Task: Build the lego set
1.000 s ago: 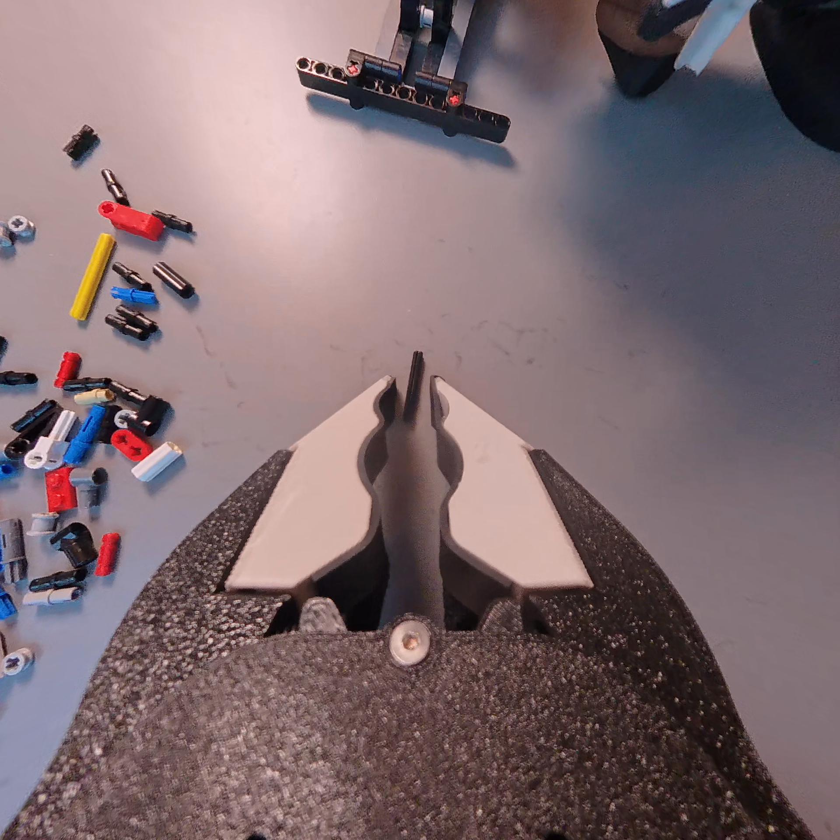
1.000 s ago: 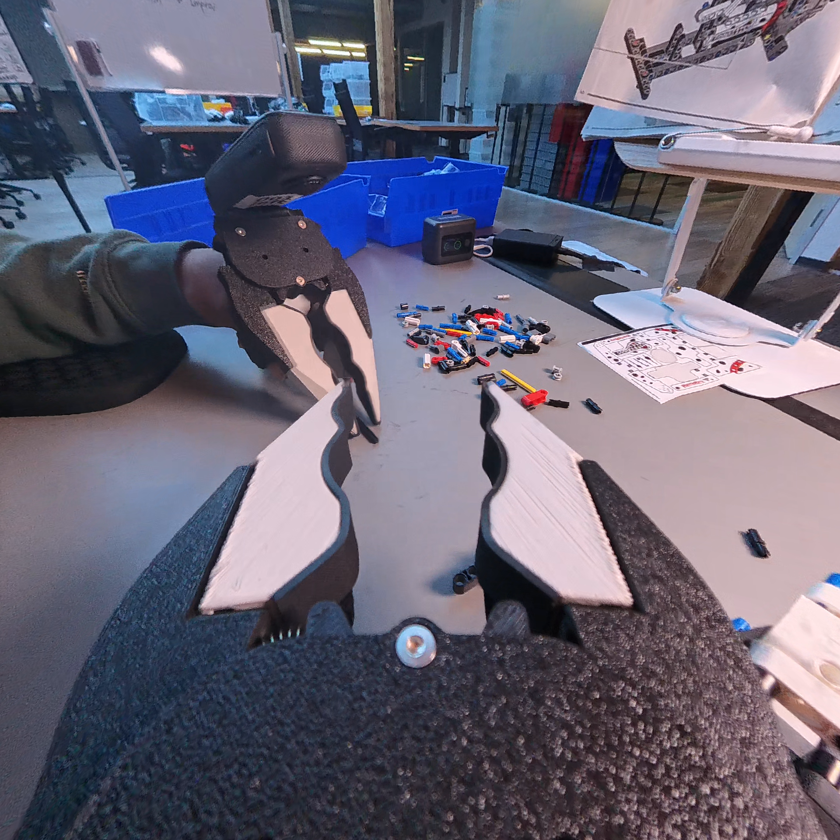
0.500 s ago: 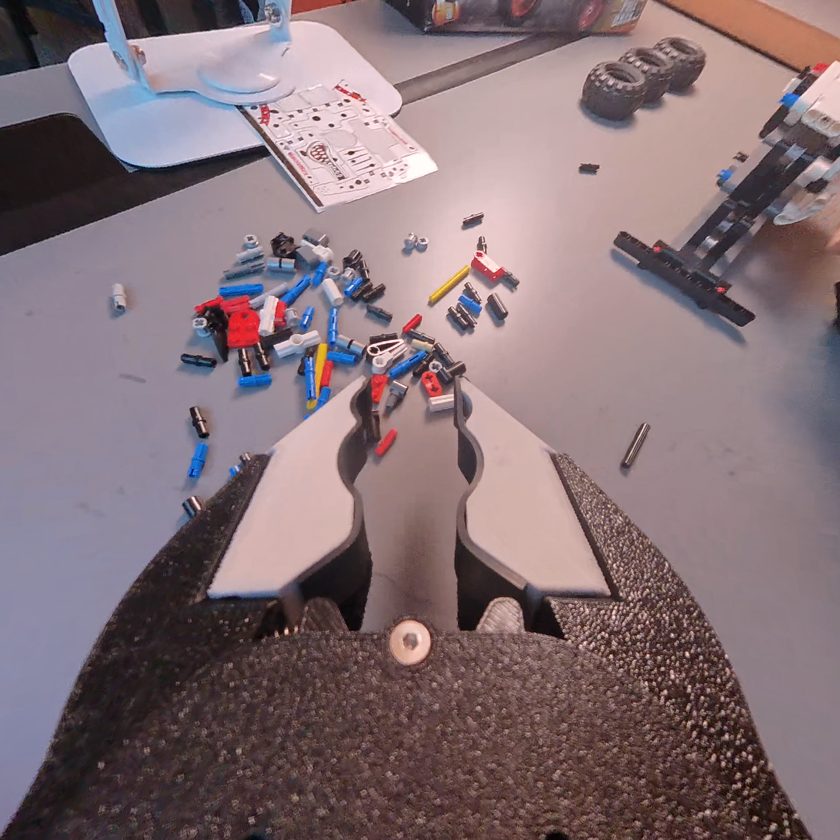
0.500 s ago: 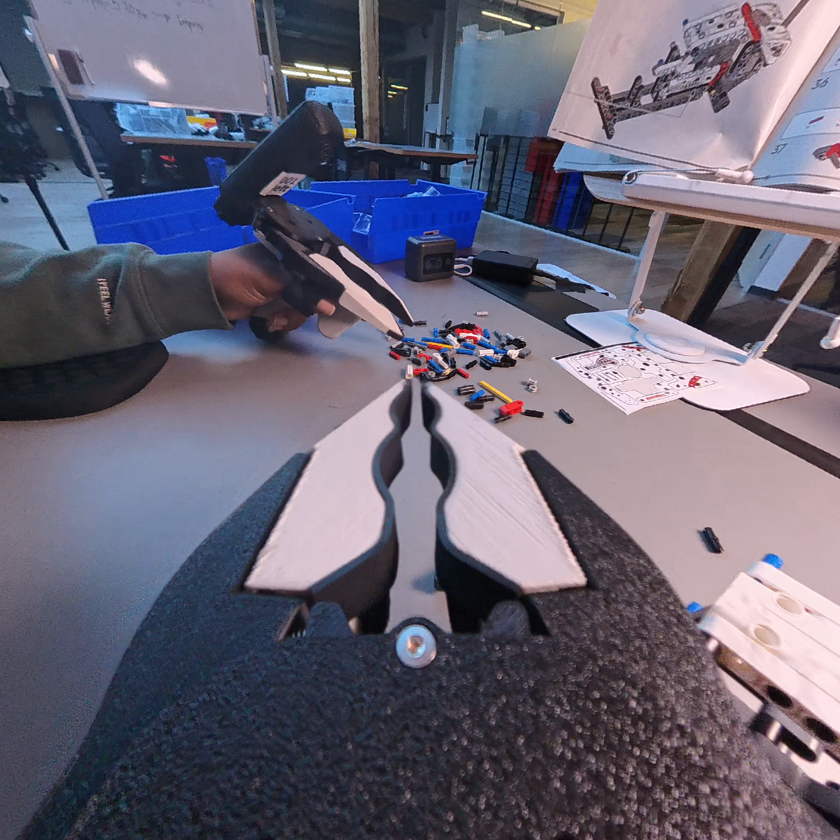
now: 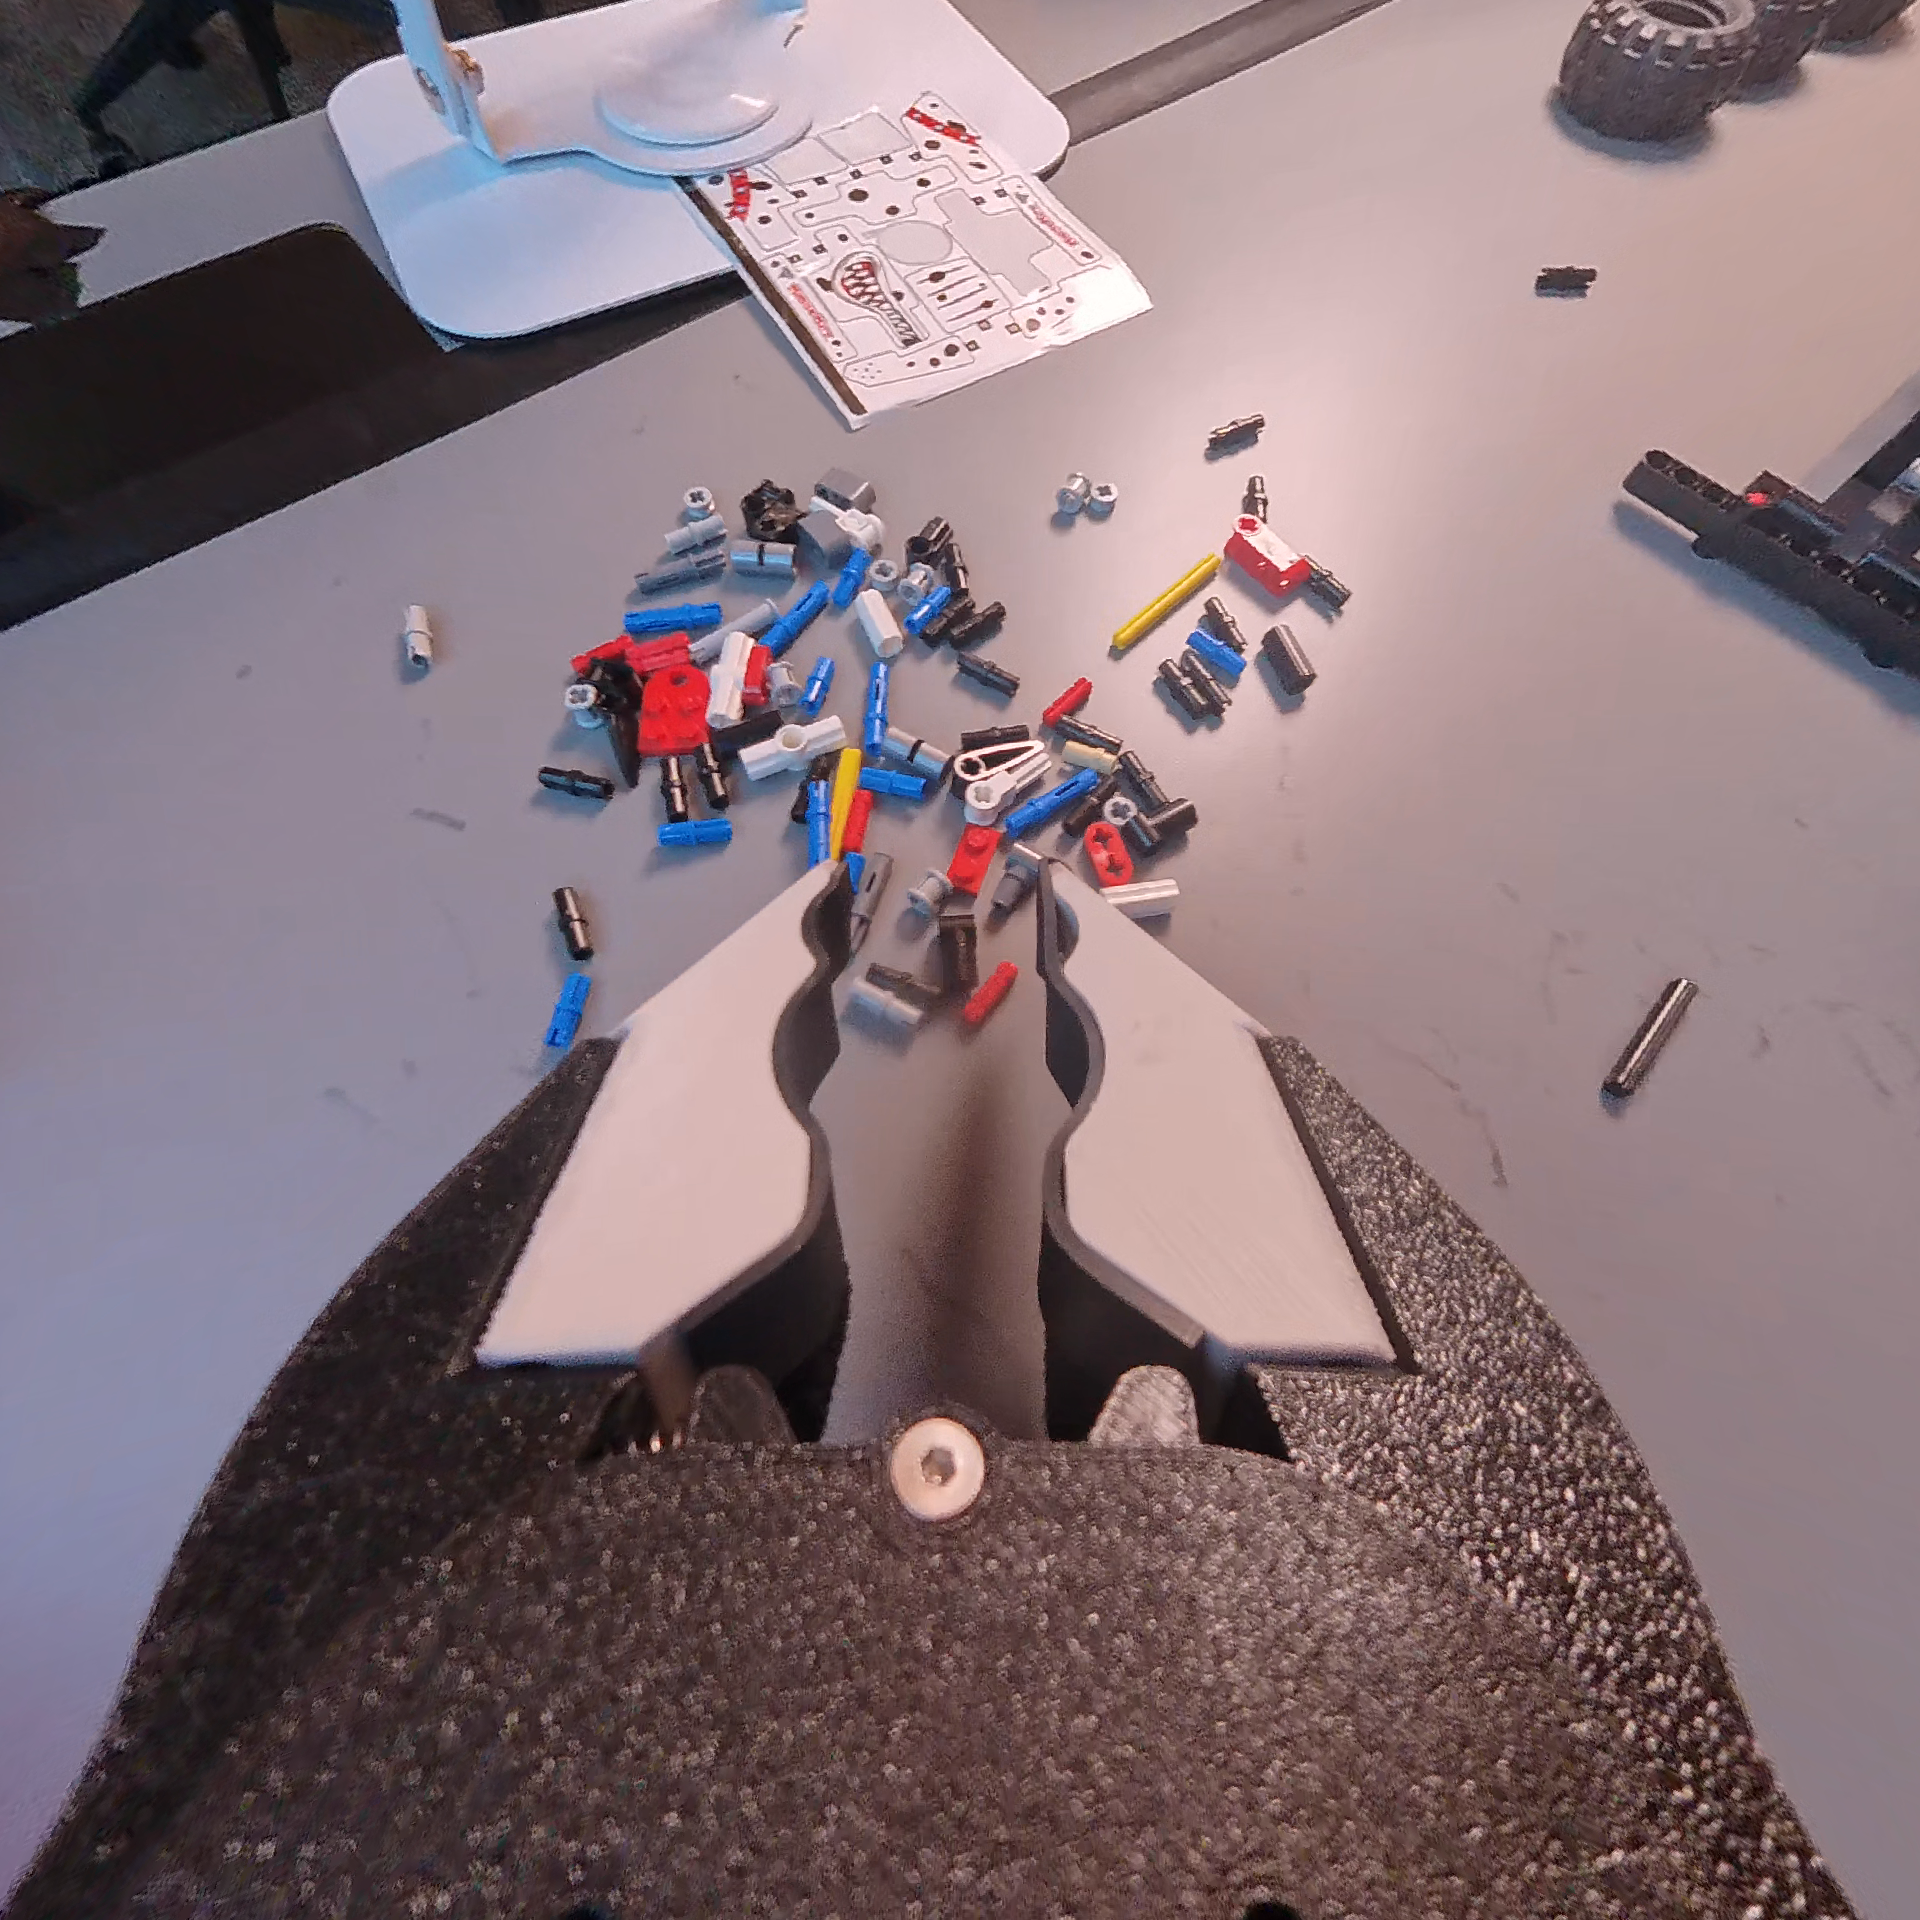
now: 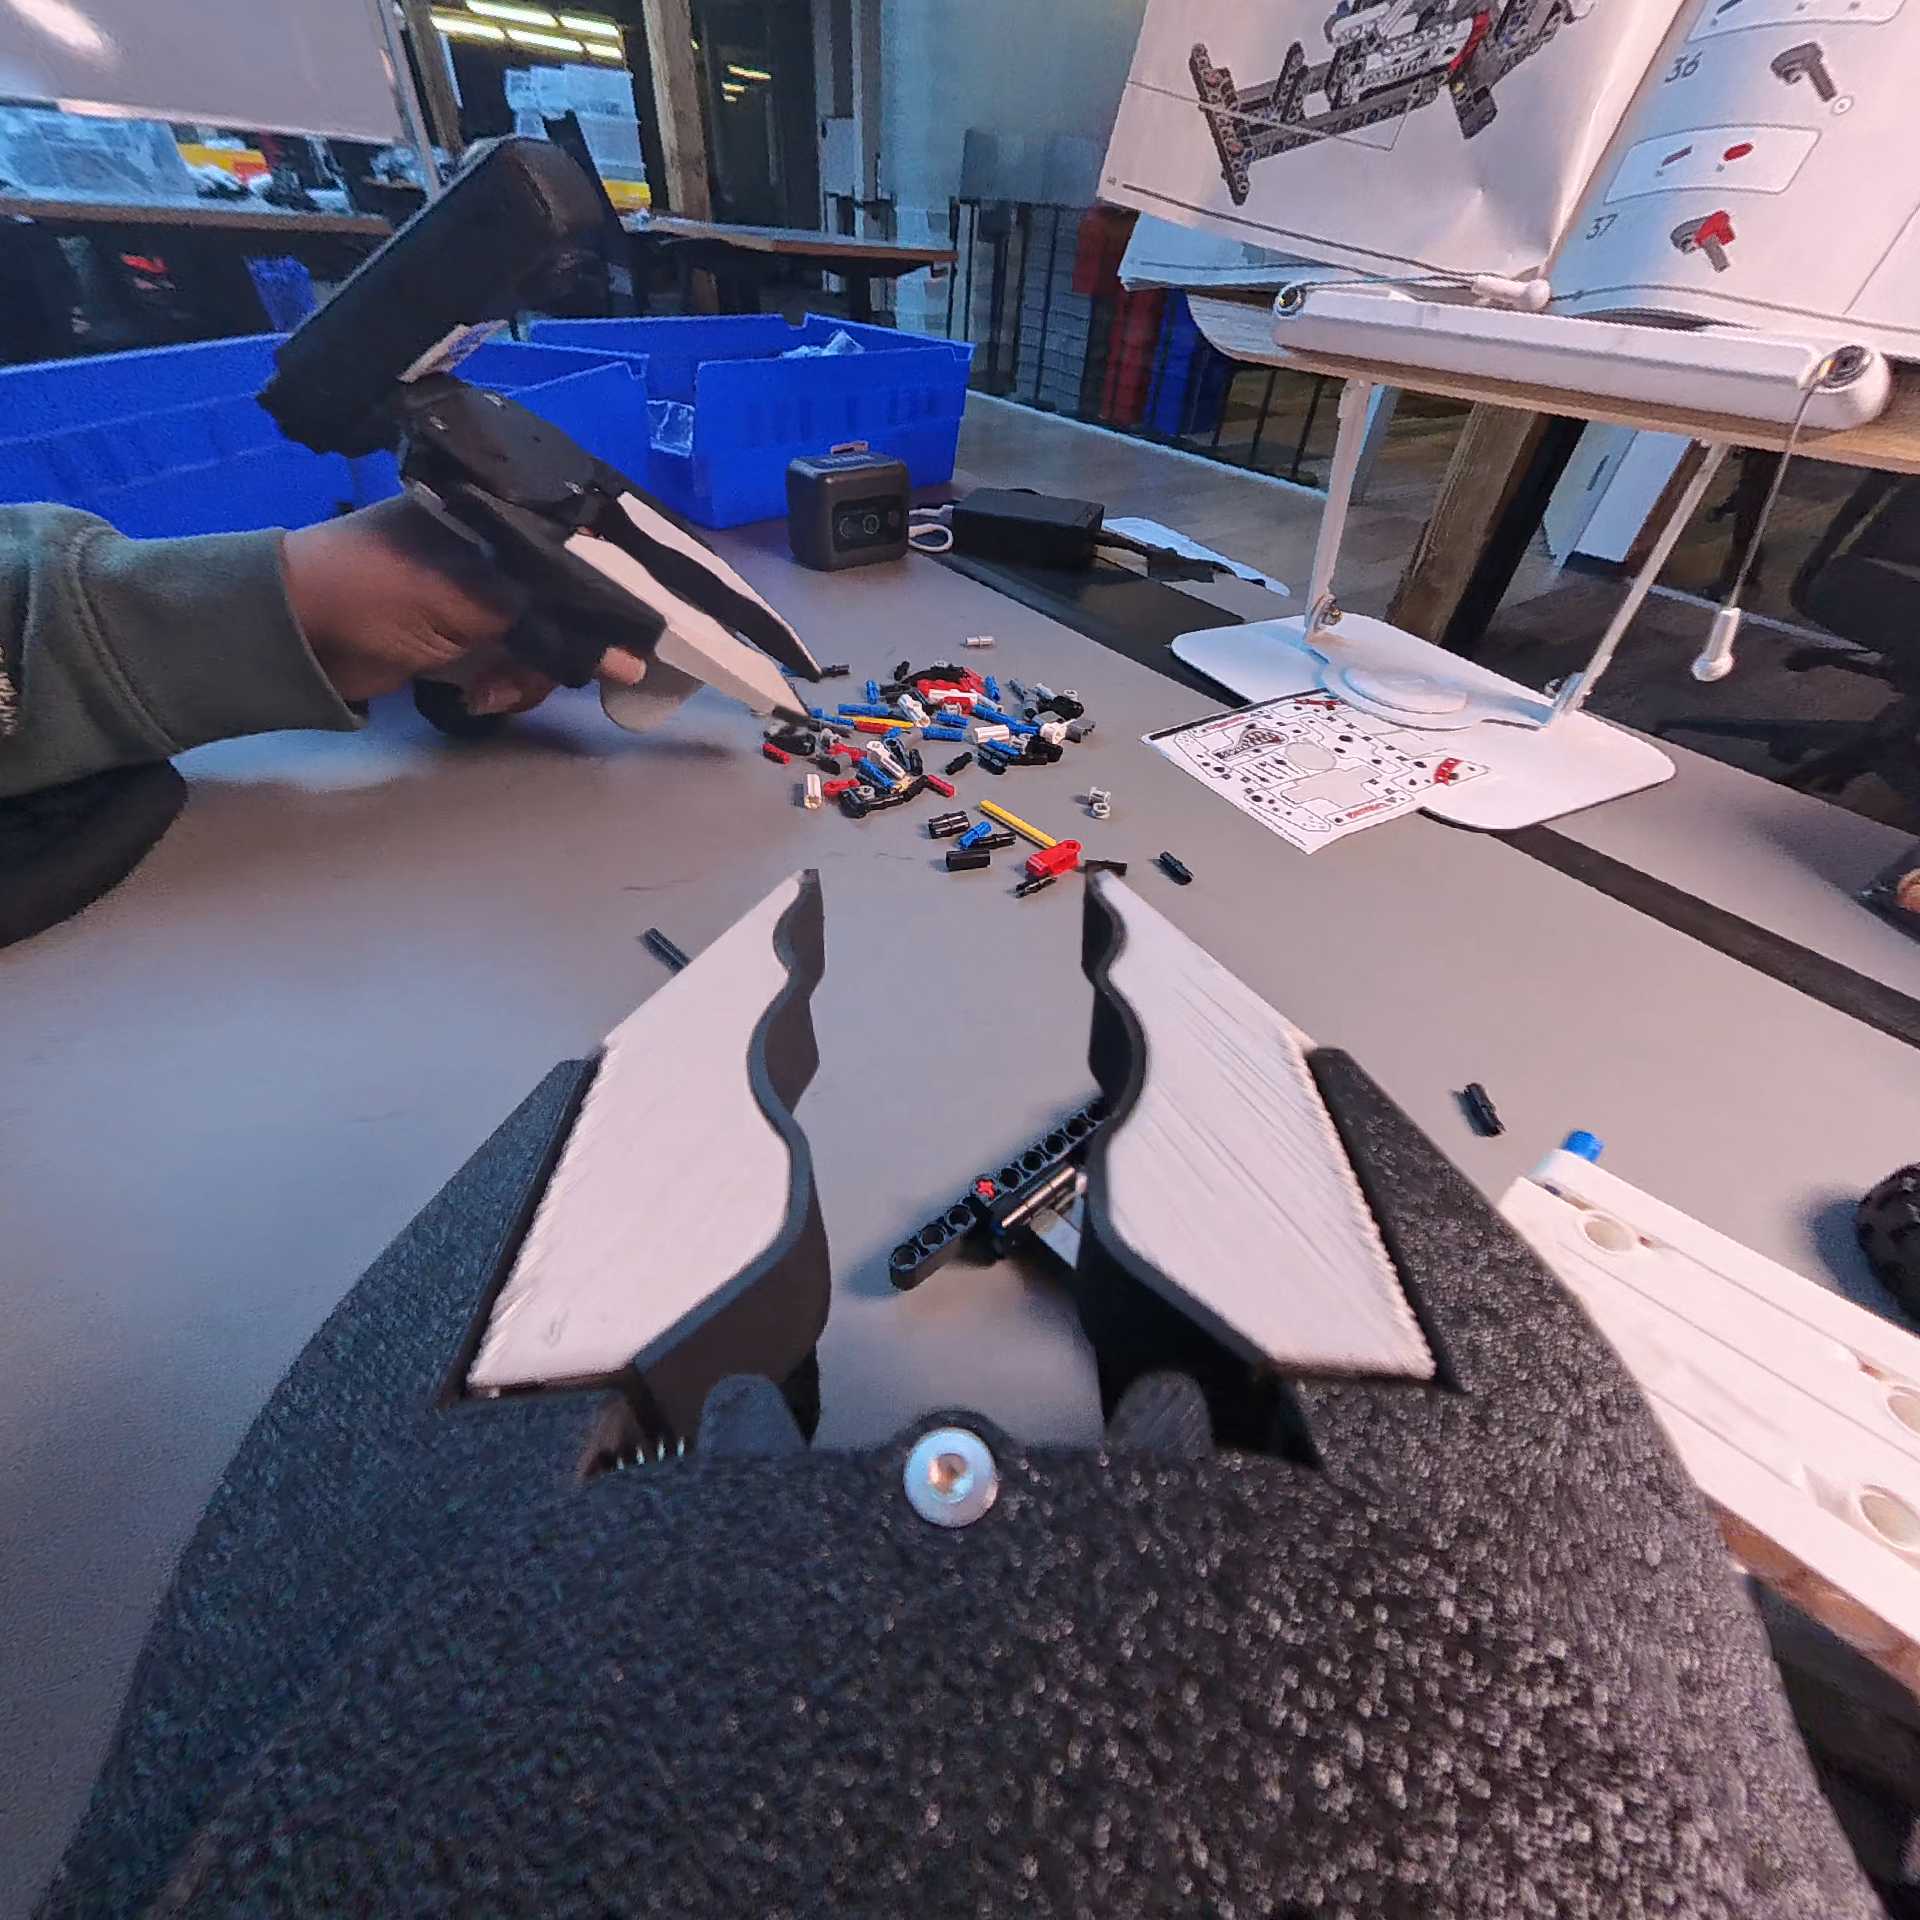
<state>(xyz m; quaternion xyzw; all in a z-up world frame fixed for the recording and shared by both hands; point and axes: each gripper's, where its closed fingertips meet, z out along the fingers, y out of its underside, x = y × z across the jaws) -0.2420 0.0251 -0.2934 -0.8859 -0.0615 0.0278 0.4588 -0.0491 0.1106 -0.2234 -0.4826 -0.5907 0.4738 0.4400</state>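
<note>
My left gripper is open and empty, its tips low over the near edge of a pile of small loose lego pieces, red, blue, black, grey and yellow. It also shows in the right wrist view, held by a hand, tips at the pile. A black axle lies alone on the table to its right. My right gripper is open and empty above the black beam of the partly built model. The model's white part is at the lower right.
A sticker sheet lies by a white stand base that carries the open instruction booklet. Black tyres sit at the far right. Blue bins and a small black camera stand at the table's far side. Left tips to right tips: about 25 cm.
My left gripper, shut on the black axle a second ago, has let it go, opened and moved to the loose pile. My right gripper shut, then opened again.
</note>
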